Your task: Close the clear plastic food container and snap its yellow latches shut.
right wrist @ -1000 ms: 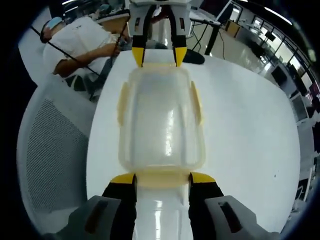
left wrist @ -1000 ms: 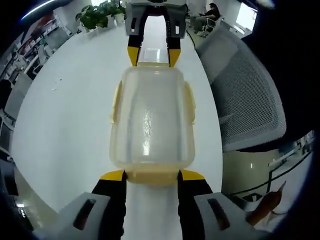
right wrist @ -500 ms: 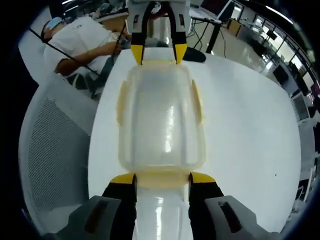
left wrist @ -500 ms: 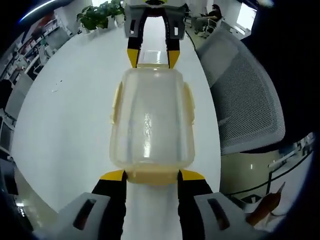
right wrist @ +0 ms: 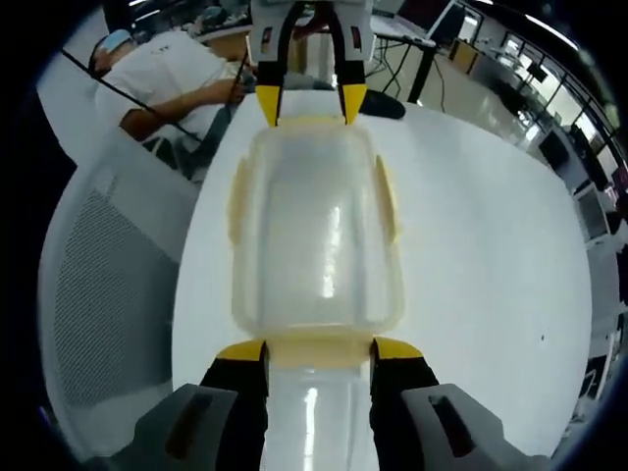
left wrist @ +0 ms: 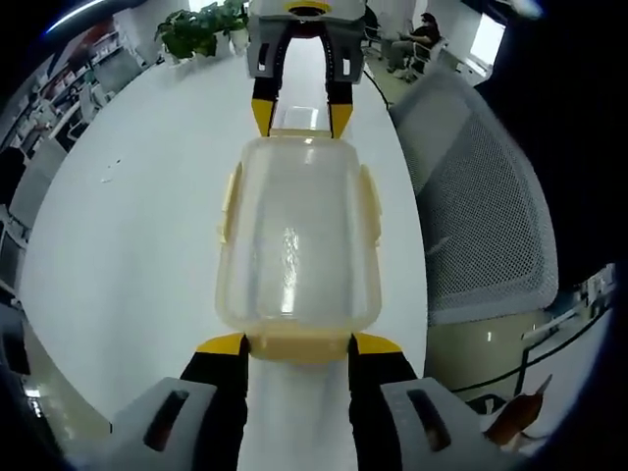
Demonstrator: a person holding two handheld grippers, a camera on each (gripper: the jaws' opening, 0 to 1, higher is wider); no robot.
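Note:
The clear plastic container (left wrist: 297,235) lies lid-on lengthwise on the white table, with pale yellow latches on its long sides (left wrist: 228,201). My left gripper (left wrist: 298,345) stands open at its near end, and the end latch (left wrist: 298,346) lies between the yellow tips. The right gripper (left wrist: 299,110) meets the far end, its tips flanking the far latch (left wrist: 297,119). From the right gripper view, the container (right wrist: 316,235) runs away from my open right gripper (right wrist: 318,350), whose tips flank the near latch (right wrist: 318,349). The left gripper (right wrist: 310,103) sits at the far end.
A grey mesh office chair (left wrist: 481,196) stands close beside the table's edge (left wrist: 417,285) and appears again (right wrist: 108,285). A person in a white top (right wrist: 162,83) sits beyond the table. Potted plants (left wrist: 196,29) stand at the far end. Bare table (right wrist: 491,245) spreads to one side.
Both views have shifted slightly. The container and both grippers keep their places at its two ends.

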